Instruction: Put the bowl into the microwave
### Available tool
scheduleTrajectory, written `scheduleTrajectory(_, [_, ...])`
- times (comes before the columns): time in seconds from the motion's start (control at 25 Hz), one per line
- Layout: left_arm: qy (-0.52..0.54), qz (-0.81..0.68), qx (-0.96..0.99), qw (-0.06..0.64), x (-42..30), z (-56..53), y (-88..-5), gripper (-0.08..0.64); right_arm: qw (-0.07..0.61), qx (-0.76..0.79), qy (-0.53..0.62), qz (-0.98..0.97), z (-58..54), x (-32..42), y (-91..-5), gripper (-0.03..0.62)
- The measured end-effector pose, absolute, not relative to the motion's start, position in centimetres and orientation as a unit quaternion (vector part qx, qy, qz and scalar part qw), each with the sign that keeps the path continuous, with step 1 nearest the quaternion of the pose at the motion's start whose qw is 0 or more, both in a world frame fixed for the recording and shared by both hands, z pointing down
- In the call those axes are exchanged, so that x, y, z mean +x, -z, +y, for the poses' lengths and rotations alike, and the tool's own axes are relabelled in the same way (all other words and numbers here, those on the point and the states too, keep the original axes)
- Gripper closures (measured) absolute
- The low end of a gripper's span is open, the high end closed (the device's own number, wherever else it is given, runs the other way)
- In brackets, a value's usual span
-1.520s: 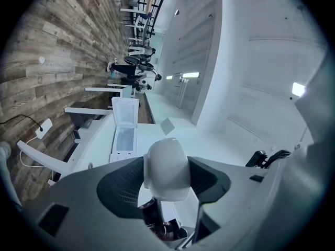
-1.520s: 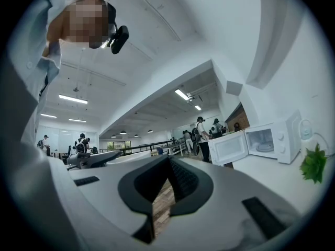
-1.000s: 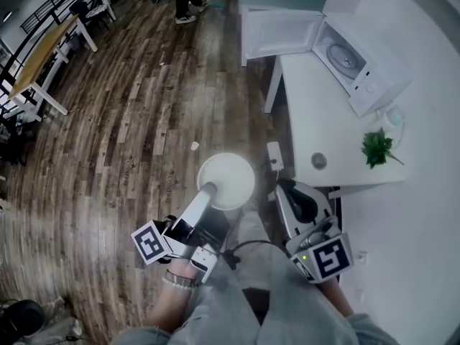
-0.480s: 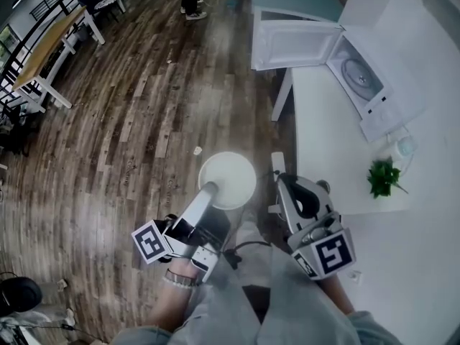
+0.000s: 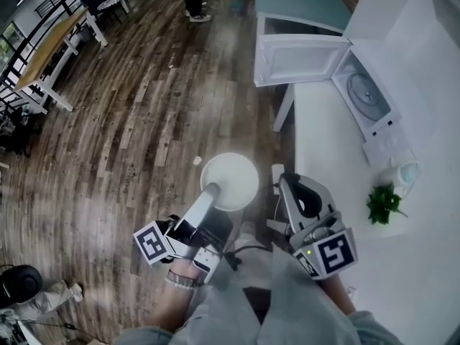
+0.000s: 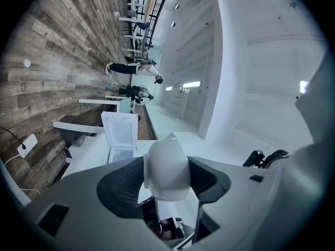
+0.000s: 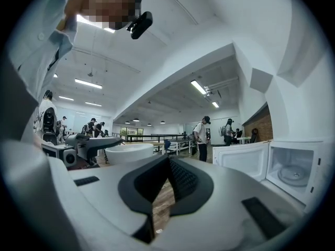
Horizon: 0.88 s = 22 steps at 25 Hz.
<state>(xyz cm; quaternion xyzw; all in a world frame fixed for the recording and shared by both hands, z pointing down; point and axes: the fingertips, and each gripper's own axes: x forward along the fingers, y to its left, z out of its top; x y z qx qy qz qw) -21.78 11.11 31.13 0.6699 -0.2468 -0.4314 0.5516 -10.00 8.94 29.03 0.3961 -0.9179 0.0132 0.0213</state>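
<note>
Our left gripper [image 5: 210, 192] is clamped on the rim of the white bowl [image 5: 231, 177]. That way the bowl sticks out in front of us, over the wood floor [image 5: 129, 121]. We hold it flat, and we think that is so nothing could tip out. The bowl is not at the microwave [image 5: 370, 95] yet. The microwave sits on the white table [image 5: 323, 149], well apart from the bowl, and its door [image 5: 298, 56] is wide open and ready. Our right gripper [image 5: 286, 185] has its jaws pressed together with nothing in them. It is just beside the bowl and free to help.

Dark wood-plank floor [image 5: 129, 135]; white table [image 5: 323, 139] right; wooden desks [image 5: 39, 67] far left.
</note>
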Motion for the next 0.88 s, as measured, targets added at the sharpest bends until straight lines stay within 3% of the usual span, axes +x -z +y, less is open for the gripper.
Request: scheduleTrajectory(0.88, [0.399, -0.229, 0.674, 0.578, -16.3, 2.1, -32.2, 0.316, 0.01, 0.445, -0.056, -0.894, 1.0, -3.5, -31.0, 0.591])
